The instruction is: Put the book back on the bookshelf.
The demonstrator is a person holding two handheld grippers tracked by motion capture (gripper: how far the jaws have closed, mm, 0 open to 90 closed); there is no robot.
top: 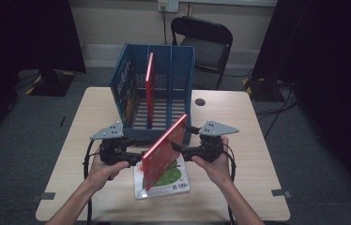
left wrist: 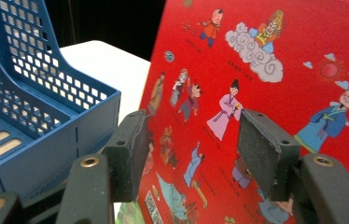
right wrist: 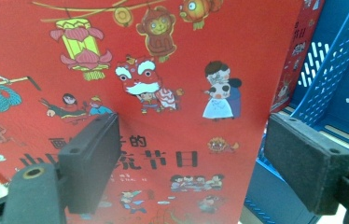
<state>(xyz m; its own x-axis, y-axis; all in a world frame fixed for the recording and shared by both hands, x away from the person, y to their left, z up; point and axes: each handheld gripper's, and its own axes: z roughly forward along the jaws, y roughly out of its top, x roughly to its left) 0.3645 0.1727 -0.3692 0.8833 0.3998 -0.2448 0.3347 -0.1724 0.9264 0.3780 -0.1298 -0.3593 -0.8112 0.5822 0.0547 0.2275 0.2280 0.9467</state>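
Room dimly lit. The surface (top: 239, 140) is a light wood-grain top with rounded corners, standing on grey carpeted floor (top: 23, 154). A black folding chair (top: 205, 44) stands behind it, against a pale wall (top: 117, 21) with a lighter skirting strip along its base. A wall socket (top: 168, 4) sits above the chair, with a cable hanging from it. Dark curtains (top: 23, 33) hang at both sides. Cables (top: 277, 110) trail across the floor at right.
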